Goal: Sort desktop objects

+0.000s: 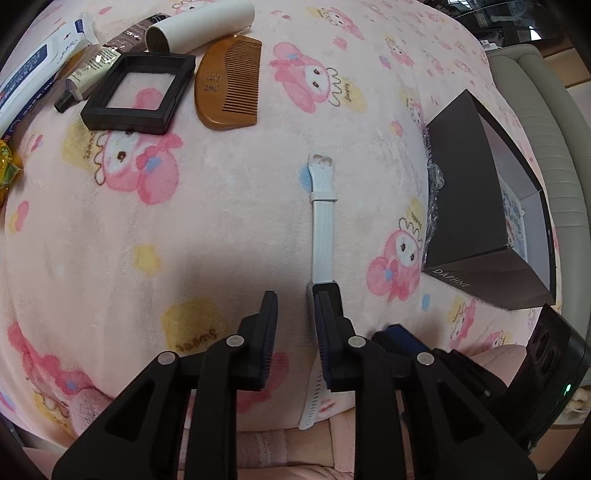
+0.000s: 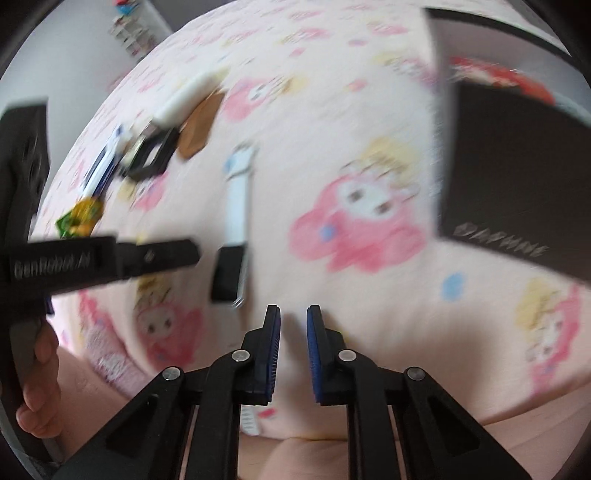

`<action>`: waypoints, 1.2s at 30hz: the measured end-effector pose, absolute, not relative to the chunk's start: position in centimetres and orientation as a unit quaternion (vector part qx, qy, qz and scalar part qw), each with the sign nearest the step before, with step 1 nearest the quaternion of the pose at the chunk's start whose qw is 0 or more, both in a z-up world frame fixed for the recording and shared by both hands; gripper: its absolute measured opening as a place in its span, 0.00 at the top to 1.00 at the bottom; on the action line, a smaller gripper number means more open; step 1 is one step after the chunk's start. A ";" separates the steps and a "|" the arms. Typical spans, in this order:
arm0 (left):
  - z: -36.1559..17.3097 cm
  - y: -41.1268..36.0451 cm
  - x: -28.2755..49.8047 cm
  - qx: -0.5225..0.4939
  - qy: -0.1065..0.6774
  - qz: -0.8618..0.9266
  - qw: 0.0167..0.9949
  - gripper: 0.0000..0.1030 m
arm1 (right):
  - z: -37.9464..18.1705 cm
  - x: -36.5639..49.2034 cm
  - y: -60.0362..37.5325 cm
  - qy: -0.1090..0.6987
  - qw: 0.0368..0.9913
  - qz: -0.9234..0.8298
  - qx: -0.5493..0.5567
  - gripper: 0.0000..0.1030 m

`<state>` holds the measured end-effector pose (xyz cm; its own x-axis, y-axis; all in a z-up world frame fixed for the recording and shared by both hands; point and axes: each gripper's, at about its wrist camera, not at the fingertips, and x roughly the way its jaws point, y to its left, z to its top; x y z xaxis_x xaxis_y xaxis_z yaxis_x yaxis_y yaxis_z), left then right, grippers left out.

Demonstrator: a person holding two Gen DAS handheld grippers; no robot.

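Note:
A watch with a white strap [image 1: 323, 229] and a dark face lies lengthwise on the pink cartoon blanket [image 1: 221, 206]. My left gripper [image 1: 295, 295] points down at its near end. Its jaws stand a narrow gap apart with only blanket between them, and the right finger [image 1: 327, 317] covers the watch face. In the blurred right wrist view the watch [image 2: 236, 206] lies left of centre, with the left gripper's fingers [image 2: 162, 254] just to its left. My right gripper [image 2: 293, 314] hangs over bare blanket beside the watch, jaws slightly apart and holding nothing.
At the far left lie a wooden comb [image 1: 229, 85], a black square frame case [image 1: 138, 92], a white roll [image 1: 199, 26], a toothpaste tube [image 1: 37, 62], a small cream tube [image 1: 88, 77] and a yellow-green wrapper [image 1: 7, 166]. An open black box [image 1: 465, 206] stands at the right.

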<state>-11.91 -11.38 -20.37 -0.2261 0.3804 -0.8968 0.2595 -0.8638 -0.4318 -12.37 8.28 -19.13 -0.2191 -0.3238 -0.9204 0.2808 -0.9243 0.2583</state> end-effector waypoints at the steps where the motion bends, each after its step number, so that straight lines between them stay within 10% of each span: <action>1: -20.4 -11.4 -11.9 -0.621 -0.262 0.738 0.043 0.81 | -18.9 -12.7 8.8 -0.028 0.196 -0.779 0.595 0.88; 25: -22.4 -9.1 -11.6 -0.642 -0.285 0.707 0.073 0.91 | -19.8 -11.6 6.8 0.004 0.193 -0.784 0.590 0.85; 29: -22.7 -10.5 -12.1 -0.627 -0.317 0.710 0.058 0.75 | -18.1 -12.6 9.0 -0.020 0.171 -0.801 0.574 0.85; 36: -23.8 -9.7 -13.3 -0.627 -0.303 0.717 0.044 0.74 | -19.8 -11.9 6.8 -0.083 0.276 -0.725 0.626 0.85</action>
<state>-13.28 -9.71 -23.81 -0.2105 0.4426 -0.8717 0.3171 -0.8125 -0.4891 -11.86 6.84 -19.75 -0.0638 -0.5032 -0.8618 0.2963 -0.8342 0.4652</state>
